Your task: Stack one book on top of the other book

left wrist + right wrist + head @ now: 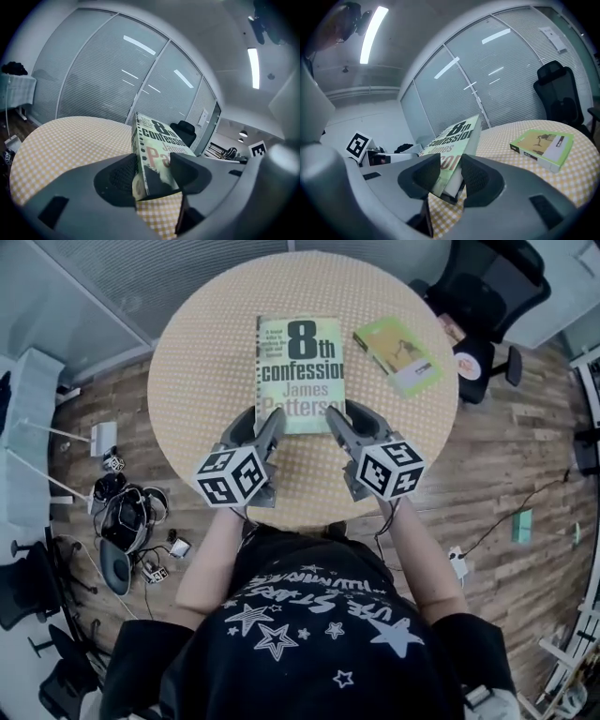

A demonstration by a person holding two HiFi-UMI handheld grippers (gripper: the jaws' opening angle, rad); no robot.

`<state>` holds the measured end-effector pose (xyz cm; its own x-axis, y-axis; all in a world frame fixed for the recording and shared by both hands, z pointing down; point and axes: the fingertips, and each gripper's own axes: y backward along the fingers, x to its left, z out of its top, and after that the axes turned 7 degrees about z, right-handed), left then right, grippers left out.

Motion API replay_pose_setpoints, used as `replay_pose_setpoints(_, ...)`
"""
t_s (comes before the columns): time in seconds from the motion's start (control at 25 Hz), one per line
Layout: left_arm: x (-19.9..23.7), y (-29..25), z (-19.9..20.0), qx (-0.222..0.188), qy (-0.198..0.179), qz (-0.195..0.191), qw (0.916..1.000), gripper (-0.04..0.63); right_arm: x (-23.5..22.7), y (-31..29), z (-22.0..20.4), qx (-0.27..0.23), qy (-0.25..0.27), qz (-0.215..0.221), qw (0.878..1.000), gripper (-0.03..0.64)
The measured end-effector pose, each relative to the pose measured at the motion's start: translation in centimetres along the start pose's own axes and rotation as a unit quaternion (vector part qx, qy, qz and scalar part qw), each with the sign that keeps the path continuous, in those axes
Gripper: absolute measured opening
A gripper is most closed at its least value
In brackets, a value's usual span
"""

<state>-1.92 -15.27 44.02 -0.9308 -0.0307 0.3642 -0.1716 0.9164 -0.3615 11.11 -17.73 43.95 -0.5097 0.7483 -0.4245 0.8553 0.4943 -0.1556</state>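
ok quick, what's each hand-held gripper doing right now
left hand-held gripper: closed on the book, near left corner.
right hand-held gripper: closed on the same book, near right corner.

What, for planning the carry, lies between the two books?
Only bare tablecloth separates 8th Confession book from green book; head view shows it.

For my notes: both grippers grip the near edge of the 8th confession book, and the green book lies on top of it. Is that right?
Not quite. The head view shows the green book lying on the table, apart from the 8th confession book. The left gripper and right gripper do grip that book's near edge.
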Motion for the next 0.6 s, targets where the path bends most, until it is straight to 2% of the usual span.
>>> replay_pose_setpoints(0.32,-5.4,1.9,-2.7,-0.014,-0.002,0.035,0.9993,0.233,-1.3,5.6,-0.7,0.013,-0.006,0.039,0.999,0.146)
replay_pose_setpoints(0.6,-5.9,3.0,-3.5,-0.011,-0.001,0.045,0.9989,0.230,-0.9,6.4,-1.2,0.022,-0.009,0.052,0.998,0.146)
